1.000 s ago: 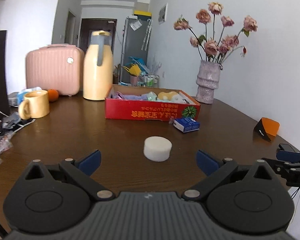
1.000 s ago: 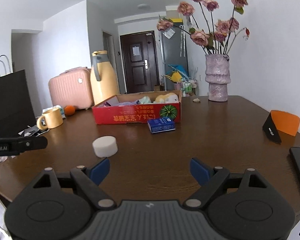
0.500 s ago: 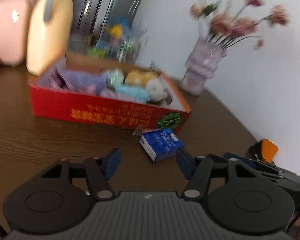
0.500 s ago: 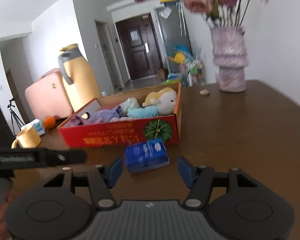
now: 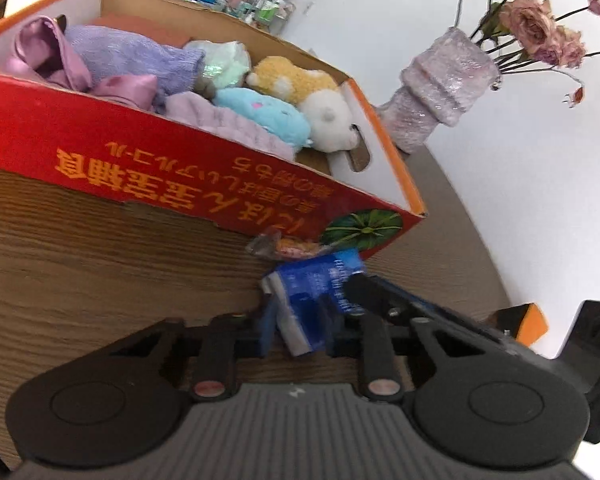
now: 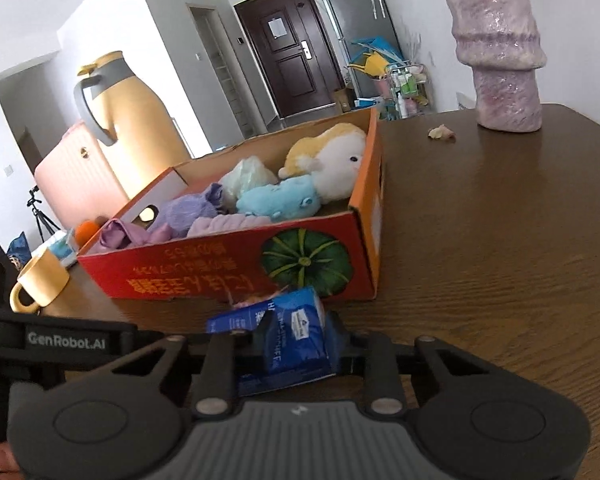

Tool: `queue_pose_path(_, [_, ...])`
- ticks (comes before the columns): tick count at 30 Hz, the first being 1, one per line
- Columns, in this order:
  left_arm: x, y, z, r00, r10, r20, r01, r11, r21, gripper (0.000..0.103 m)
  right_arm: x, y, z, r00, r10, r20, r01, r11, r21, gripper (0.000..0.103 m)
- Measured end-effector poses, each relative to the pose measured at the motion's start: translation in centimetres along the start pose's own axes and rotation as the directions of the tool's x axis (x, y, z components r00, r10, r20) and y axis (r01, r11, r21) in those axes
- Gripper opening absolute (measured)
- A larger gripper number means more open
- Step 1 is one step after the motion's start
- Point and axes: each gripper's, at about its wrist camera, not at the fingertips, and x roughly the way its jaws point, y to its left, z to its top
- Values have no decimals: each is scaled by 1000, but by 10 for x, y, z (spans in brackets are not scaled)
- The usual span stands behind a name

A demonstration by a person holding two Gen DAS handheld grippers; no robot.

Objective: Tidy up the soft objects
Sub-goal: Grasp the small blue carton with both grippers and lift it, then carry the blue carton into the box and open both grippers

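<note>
- Both grippers have hold of the same blue tissue pack [image 5: 312,304], which sits on the brown wooden table [image 6: 500,240] just in front of the red cardboard box [image 5: 140,160], near that box's right front corner.
- The left gripper [image 5: 300,328] has its two fingers pressed in on the pack from either side; the pack looks crumpled and tilted between them.
- The right gripper [image 6: 292,352] is likewise clamped on the blue tissue pack, its fingers close together with the wrapper bulging up between them.
- From the left wrist view, the right gripper's dark finger lies across the pack's right end.
- A small crinkled snack wrapper [image 5: 284,246] lies against the box's front wall, touching the pack's far edge.
- Inside the box: purple cloths [image 5: 100,60] toward the left, a light blue plush [image 6: 278,200], and a yellow-and-white plush [image 6: 332,160] at the right end.
- A purple vase [image 6: 500,48] stands toward the table's far right edge, well apart from the box.
- A yellow mug [image 6: 40,280] sits left of the box, with a yellow thermos jug [image 6: 132,128] behind.
</note>
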Motion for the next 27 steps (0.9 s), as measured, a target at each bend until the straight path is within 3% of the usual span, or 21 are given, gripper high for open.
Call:
queue_pose_path(6, [-26, -7, -16, 1000, 0, 9, 0, 1000, 16, 21, -39, 16, -12, 999, 3, 47, -3, 1000, 5, 12])
queue_pose_path(11, [-80, -27, -56, 999, -7, 47, 1, 992, 124, 21, -102, 50, -53, 992, -2, 123, 5, 1000, -22, 12])
queue_pose_path(18, [-150, -36, -130, 994, -24, 106, 1, 977, 214, 21, -176, 82, -120, 989, 22, 147, -26, 999, 29, 12])
queue_pose_path(27, [-196, -43, -185, 988, -35, 152, -8, 961, 277, 21, -225, 116, -163, 987, -3, 162, 3, 1000, -2, 12])
